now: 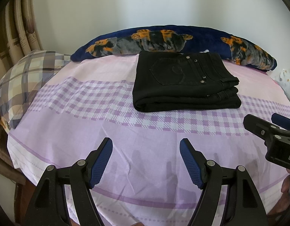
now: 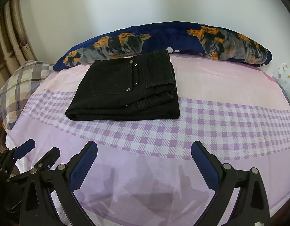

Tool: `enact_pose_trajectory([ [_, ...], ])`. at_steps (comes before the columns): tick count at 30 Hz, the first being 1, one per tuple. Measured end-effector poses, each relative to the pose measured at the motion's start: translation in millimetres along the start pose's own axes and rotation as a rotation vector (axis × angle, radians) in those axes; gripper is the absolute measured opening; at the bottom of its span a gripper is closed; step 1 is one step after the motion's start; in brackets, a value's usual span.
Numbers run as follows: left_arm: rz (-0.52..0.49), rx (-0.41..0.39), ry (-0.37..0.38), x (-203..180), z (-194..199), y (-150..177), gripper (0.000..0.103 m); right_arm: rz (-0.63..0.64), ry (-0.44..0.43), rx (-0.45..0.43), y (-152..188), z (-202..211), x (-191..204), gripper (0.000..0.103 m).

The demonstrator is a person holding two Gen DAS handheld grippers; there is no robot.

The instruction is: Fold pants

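Note:
Black pants [image 1: 184, 82] lie folded in a compact stack on the purple checked bedsheet [image 1: 126, 162], back pocket up, near the far side of the bed. They also show in the right wrist view [image 2: 126, 92]. My left gripper [image 1: 146, 146] is open and empty, hovering over the sheet well in front of the pants. My right gripper [image 2: 144, 148] is open and empty, also in front of the pants. The right gripper shows at the right edge of the left wrist view [image 1: 269, 126]; the left gripper shows at the lower left of the right wrist view [image 2: 39, 150].
A dark blue blanket with orange and grey print [image 1: 163, 37] lies rolled along the wall behind the pants. A plaid pillow [image 1: 26, 79] sits at the left. Curtains [image 1: 13, 33] hang at the far left. A white patterned cloth [image 2: 286, 77] lies at the right edge.

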State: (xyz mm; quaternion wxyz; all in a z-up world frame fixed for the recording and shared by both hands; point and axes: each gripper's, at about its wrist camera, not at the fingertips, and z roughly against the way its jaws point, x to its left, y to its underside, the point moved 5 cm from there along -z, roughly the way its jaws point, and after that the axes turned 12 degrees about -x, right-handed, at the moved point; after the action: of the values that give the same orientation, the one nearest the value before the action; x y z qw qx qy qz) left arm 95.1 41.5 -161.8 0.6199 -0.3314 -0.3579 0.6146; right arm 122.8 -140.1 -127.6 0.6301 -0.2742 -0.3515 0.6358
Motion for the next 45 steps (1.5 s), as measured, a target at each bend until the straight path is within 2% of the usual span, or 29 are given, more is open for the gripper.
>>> enact_pose_trajectory([
  [45,-0.008,0.002,-0.006,-0.9,1.3,-1.7,0.074,-0.01,0.009,-0.002,0.2,0.3,-1.0,0.099],
])
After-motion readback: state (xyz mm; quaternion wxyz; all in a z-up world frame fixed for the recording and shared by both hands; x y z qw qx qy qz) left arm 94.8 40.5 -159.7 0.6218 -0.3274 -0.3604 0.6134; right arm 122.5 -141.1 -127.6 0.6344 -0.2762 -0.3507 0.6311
